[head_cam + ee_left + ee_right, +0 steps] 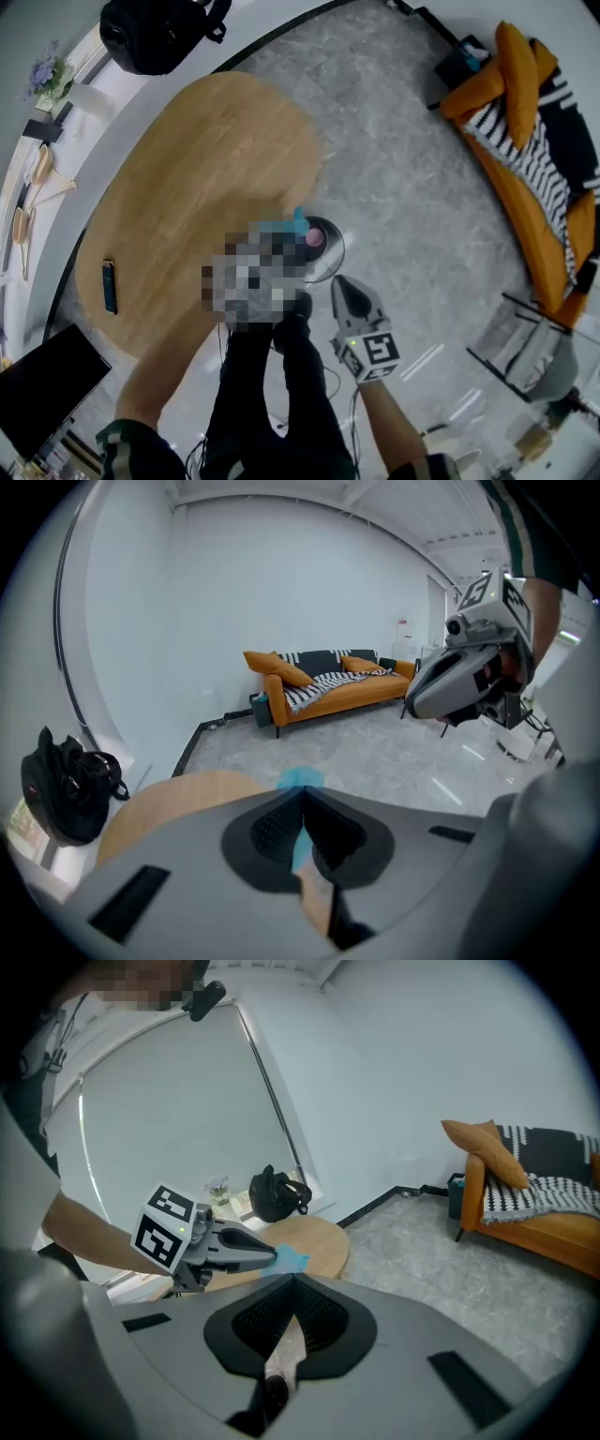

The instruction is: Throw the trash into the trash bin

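Observation:
A blue scrap of trash (298,223) hangs over the round dark trash bin (341,249), which has something pink inside. My left gripper (302,794) is shut on this blue scrap (302,779). A blurred patch hides most of that gripper in the head view. The right gripper view shows it from the side, with the blue scrap (291,1260) at its tip. My right gripper (339,283) hovers just right of the bin, jaws shut. A pale creased scrap (284,1349) shows between its pads.
The bin stands on grey stone floor against the oval wooden table (206,169). A dark phone (110,286) lies on the table. A black backpack (155,33) sits on the ledge beyond, an orange sofa (525,169) stands at the right, and a metal-framed chair (525,347) is near it.

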A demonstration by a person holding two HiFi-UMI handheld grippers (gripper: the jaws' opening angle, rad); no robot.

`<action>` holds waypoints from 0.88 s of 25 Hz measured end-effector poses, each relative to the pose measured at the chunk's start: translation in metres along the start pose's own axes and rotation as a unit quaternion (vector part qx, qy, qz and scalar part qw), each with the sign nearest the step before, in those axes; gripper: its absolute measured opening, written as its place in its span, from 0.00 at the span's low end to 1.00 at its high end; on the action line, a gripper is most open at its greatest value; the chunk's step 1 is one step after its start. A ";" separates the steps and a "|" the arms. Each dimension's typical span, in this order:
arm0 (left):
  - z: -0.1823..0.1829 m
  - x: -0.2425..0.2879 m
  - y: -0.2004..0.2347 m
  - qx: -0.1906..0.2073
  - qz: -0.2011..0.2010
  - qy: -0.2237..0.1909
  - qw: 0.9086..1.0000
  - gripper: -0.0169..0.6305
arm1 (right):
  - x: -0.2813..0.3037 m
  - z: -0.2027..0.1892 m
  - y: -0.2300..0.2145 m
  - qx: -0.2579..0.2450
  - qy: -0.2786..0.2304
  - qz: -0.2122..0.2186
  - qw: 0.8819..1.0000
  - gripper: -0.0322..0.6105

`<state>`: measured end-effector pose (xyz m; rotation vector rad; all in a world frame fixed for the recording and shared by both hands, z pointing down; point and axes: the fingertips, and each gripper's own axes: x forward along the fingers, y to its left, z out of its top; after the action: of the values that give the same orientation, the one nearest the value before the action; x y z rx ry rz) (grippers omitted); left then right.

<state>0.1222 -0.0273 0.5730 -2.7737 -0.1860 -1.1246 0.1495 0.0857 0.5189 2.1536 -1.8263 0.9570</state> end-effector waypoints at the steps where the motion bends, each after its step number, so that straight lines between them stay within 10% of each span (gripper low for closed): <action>1: 0.002 0.004 -0.008 -0.010 -0.006 -0.003 1.000 0.03 | -0.004 -0.003 -0.003 0.003 -0.001 -0.003 1.000 0.05; 14: -0.043 0.091 -0.080 -0.124 -0.031 0.030 0.991 0.03 | -0.025 -0.050 -0.049 0.054 0.013 -0.029 0.998 0.05; 22: -0.106 0.158 -0.099 -0.235 -0.028 0.083 0.968 0.03 | -0.011 -0.091 -0.081 0.055 0.013 -0.050 0.997 0.05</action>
<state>0.1459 0.0609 0.7666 -3.0624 0.0280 -1.5877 0.1911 0.1604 0.6062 2.2610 -1.6744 1.0817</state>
